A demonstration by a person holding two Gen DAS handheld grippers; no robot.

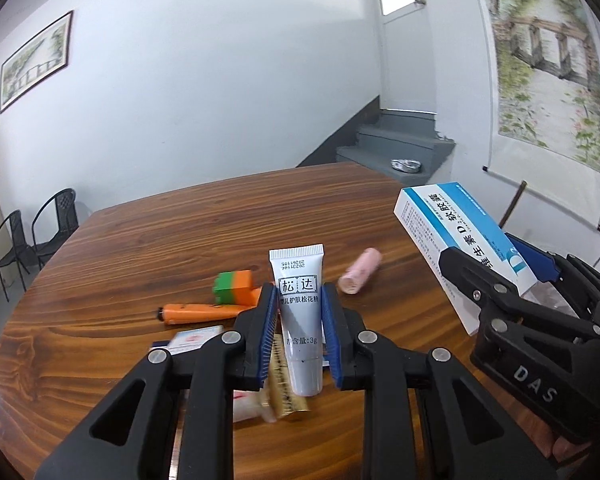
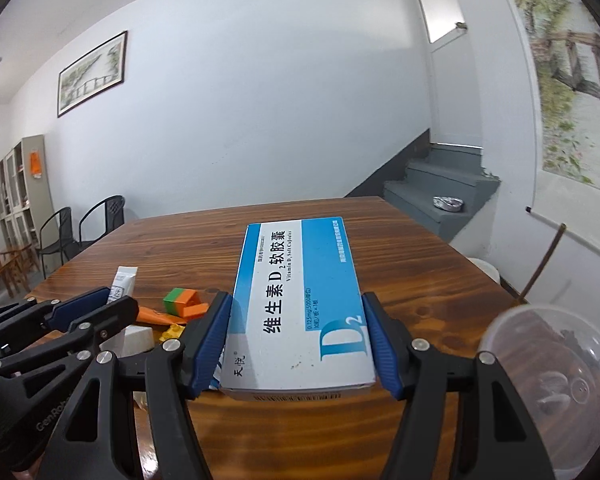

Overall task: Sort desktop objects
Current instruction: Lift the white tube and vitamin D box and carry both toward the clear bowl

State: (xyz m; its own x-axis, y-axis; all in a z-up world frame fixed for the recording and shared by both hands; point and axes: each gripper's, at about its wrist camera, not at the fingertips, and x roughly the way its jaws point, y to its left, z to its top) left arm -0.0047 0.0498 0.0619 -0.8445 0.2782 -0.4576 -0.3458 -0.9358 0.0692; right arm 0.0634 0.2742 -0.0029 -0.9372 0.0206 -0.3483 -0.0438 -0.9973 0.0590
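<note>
My left gripper (image 1: 300, 300) is shut on a small grey-white cream tube (image 1: 300, 320), held upright above the wooden table (image 1: 180, 232). My right gripper (image 2: 298, 316) is shut on a blue-and-white vitamin D2 box (image 2: 300, 300), held flat above the table. In the left wrist view the right gripper (image 1: 500, 264) and the box (image 1: 452, 228) sit to the right. In the right wrist view the left gripper (image 2: 100, 304) holds the tube (image 2: 122, 282) at the left.
On the table lie an orange pen (image 1: 204, 312), a green-orange block (image 1: 234, 286), a pink roll (image 1: 360, 272), a gold item (image 1: 284, 388) and small packets (image 1: 196, 338). A clear plastic cup (image 2: 548, 384) stands at the right. Chairs (image 1: 32, 236) and stairs (image 1: 400, 144) lie beyond the table.
</note>
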